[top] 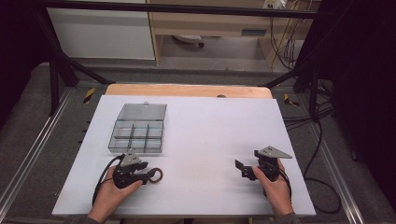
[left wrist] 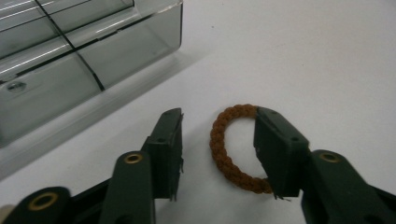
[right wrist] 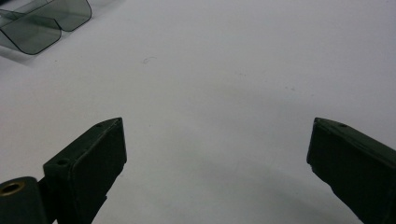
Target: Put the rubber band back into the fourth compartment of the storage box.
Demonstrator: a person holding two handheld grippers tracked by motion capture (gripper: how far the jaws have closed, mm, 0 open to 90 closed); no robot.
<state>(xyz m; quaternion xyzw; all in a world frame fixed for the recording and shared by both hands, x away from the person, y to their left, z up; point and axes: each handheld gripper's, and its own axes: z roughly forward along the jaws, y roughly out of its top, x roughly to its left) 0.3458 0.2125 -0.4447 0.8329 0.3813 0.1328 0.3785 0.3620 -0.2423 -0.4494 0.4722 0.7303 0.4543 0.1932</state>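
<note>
A brown braided ring (top: 157,175) lies flat on the white table (top: 210,135) near its front left. In the left gripper view the ring (left wrist: 222,149) lies between the jaws of my left gripper (left wrist: 218,114). The right jaw covers the ring's right side, and the left jaw stands a small gap away from its left side. In the high view a hand holds this left gripper (top: 148,176) low over the table, pointing right. My right gripper (top: 243,170) rests at the front right, held by the other hand. Its jaws (right wrist: 217,130) stand wide apart with bare table between them.
A smoky clear plastic box (top: 137,135) with several compartments and its lid folded back stands just beyond the left gripper. Its front wall (left wrist: 70,60) is close to that gripper's left jaw. A corner of the box (right wrist: 42,23) lies far from the right gripper.
</note>
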